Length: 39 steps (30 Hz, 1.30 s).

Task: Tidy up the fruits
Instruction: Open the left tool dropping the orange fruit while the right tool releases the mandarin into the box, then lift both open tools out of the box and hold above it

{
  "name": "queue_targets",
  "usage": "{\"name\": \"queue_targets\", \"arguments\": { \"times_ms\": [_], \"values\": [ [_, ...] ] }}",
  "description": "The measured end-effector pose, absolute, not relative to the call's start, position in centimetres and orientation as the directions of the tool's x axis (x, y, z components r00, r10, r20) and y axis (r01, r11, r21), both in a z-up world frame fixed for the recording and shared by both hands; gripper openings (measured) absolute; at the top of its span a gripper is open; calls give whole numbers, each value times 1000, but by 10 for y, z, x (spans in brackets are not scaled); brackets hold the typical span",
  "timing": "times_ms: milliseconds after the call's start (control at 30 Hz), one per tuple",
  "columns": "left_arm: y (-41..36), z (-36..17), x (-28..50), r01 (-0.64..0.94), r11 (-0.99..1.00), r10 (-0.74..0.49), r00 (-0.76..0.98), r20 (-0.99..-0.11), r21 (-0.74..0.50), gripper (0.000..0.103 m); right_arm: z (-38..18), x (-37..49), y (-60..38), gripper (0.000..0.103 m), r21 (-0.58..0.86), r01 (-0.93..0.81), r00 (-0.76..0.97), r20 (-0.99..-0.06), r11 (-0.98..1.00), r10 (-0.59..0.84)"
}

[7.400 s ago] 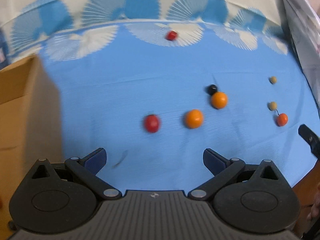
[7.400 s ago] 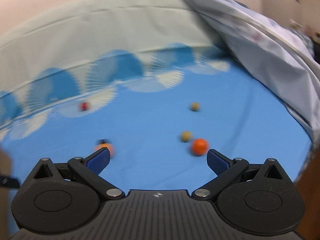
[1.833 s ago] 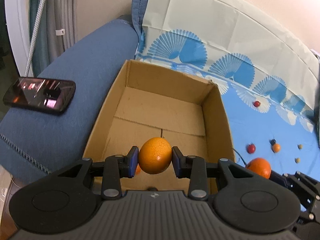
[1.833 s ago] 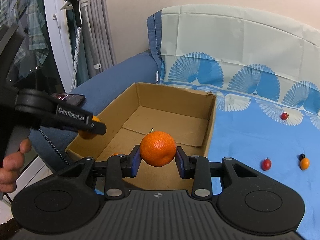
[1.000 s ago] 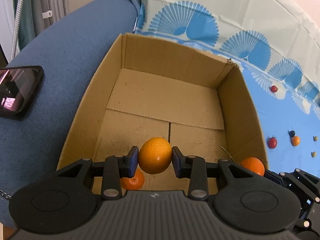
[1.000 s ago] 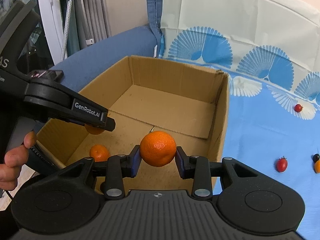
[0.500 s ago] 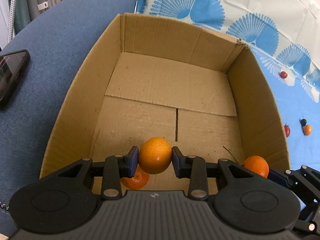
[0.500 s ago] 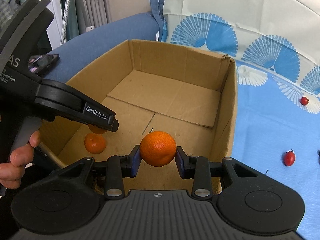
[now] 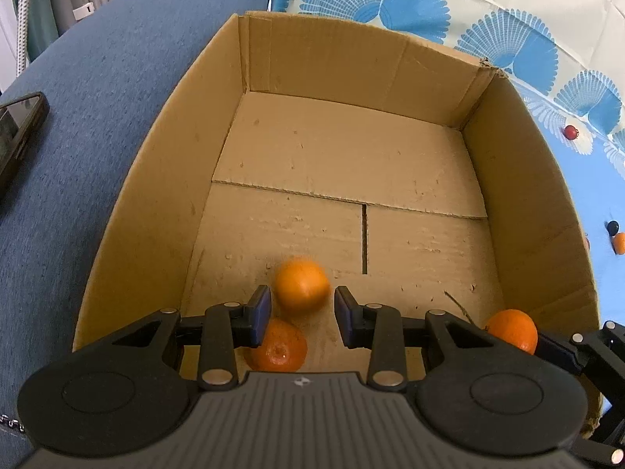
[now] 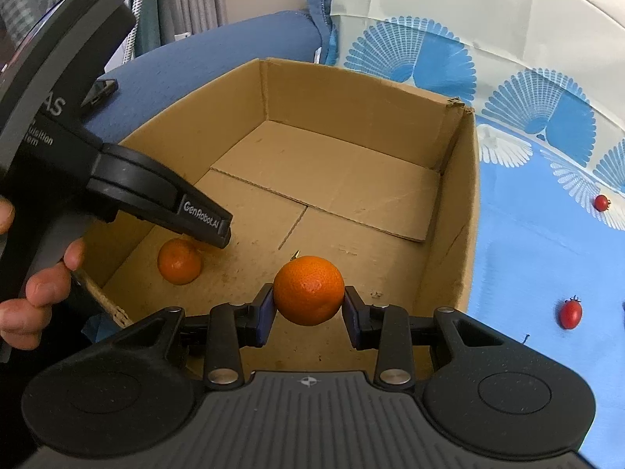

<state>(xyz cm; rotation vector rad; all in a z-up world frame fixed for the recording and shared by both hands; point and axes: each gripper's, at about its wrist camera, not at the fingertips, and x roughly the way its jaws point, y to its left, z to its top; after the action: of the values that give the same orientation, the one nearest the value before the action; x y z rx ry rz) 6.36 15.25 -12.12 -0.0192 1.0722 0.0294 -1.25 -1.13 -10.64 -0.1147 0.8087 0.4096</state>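
Left gripper (image 9: 300,314) spread over box (image 9: 168,179), blurred orange (image 9: 301,285) loose between fingers. Right gripper (image 10: 308,314) pinching orange (image 10: 308,290) above box. Three oranges total.

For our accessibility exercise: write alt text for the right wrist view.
The right gripper holds an orange over a cardboard box. A second orange lies inside beside the left gripper; cherry tomatoes dot the blue cloth.
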Motion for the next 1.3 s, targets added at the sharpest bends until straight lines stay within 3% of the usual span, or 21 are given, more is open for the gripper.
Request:
{"name": "queue_targets", "arguments": {
  "times_ms": [33,100,133,167,233,300,467,867,1300],
  "values": [
    [152,-121,64,-34,999,20,480,-877,4,40,-107,-12,-11,38,55,-399,616,-724,915,312],
    [152,-121,66,-32,999,26,482,-876,12,56,-106,-11,-10,39,54,-402,612,-727,914,312],
    [152,-120,67,-34,999,28,486,-873,13,81,-106,-11,-10,41,51,-405,611,-728,913,311],
    [152,-118,66,-40,999,30,498,-867,12,94,-105,-10,-9,47,47,-409,611,-728,911,312],
    [153,-111,63,-27,999,-3,524,-852,-20,95,-99,-12,-10,77,26,-409,629,-716,912,303],
    [151,-103,60,-20,1000,-10,530,-848,-24,96,-90,-18,-13,86,-1,-403,666,-686,915,292],
    [147,-76,32,-3,1000,-19,567,-824,-24,96,-67,-36,-23,92,-21,-409,685,-667,912,292],
    [151,-44,-71,-47,999,33,570,-821,8,96,-31,-98,-59,95,106,-331,658,-687,938,310],
    [126,-24,-136,-24,998,55,622,-781,50,96,-4,-156,-77,99,138,-294,722,-616,946,314]
  ]
}}
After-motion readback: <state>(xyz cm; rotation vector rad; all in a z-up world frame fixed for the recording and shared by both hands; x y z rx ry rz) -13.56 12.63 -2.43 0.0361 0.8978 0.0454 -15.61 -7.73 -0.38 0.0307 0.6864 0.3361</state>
